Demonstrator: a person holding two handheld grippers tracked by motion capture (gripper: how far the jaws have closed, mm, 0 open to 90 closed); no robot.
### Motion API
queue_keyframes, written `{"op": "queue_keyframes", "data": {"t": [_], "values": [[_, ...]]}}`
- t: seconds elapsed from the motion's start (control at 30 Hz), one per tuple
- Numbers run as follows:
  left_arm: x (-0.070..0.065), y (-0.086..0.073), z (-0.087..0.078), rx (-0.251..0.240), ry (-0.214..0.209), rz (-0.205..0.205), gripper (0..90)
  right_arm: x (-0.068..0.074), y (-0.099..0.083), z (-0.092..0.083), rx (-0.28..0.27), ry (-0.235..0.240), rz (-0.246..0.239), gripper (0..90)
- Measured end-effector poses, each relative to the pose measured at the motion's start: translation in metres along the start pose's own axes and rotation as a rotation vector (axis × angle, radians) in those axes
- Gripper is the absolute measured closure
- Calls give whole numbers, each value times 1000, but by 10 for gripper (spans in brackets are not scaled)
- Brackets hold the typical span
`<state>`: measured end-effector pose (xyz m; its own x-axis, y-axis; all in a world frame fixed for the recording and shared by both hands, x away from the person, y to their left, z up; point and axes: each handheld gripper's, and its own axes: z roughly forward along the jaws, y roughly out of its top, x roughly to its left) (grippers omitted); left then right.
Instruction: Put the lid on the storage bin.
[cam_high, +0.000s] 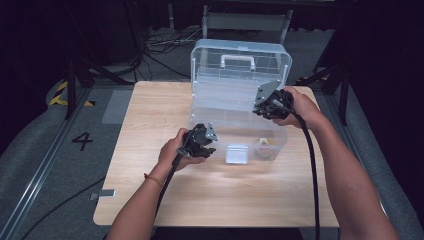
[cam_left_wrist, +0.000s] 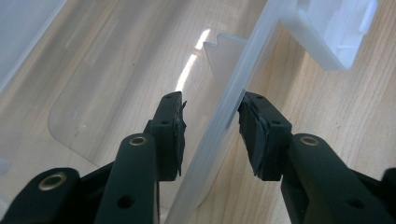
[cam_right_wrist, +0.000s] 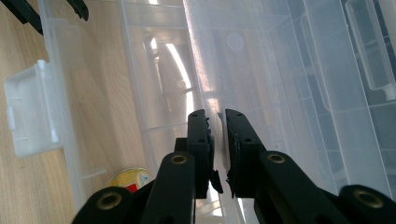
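Observation:
A clear plastic storage box stands on the wooden table with its lid raised at the back. My left gripper is at the box's front wall. Its jaws straddle that wall: one pad lies against the outside, the other stands off inside. My right gripper reaches into the box from the right. Its jaws are a narrow gap apart, with the thin edge of a clear inner tray running between them.
The white front latch hangs at the box's front. A small yellow and red item lies in the box's front right corner. Cables and frame legs lie on the floor behind the table.

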<state>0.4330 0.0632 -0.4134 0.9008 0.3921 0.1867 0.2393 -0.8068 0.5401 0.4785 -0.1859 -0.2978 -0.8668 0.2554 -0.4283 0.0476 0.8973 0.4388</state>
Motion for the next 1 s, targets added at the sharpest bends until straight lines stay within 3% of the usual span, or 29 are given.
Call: {"op": "queue_keyframes", "data": {"t": [0.17,0.27,0.4,0.5,0.87,1.0], "values": [[0,0,-3,-76,-28,-13,653,2,-2,0,-17,-12,10,806],[-6,5,-4,-70,9,16,663,3,-5,0,-33,-10,24,798],[-10,7,-5,-74,25,31,683,6,-7,0,-46,-12,27,791],[-8,7,-5,-79,11,24,687,9,-9,0,-53,-17,41,783],[-13,10,-13,-105,48,62,652,18,-14,1,-77,-32,59,763],[-13,9,-23,-159,24,68,675,21,-16,1,-88,-40,73,757]]}}
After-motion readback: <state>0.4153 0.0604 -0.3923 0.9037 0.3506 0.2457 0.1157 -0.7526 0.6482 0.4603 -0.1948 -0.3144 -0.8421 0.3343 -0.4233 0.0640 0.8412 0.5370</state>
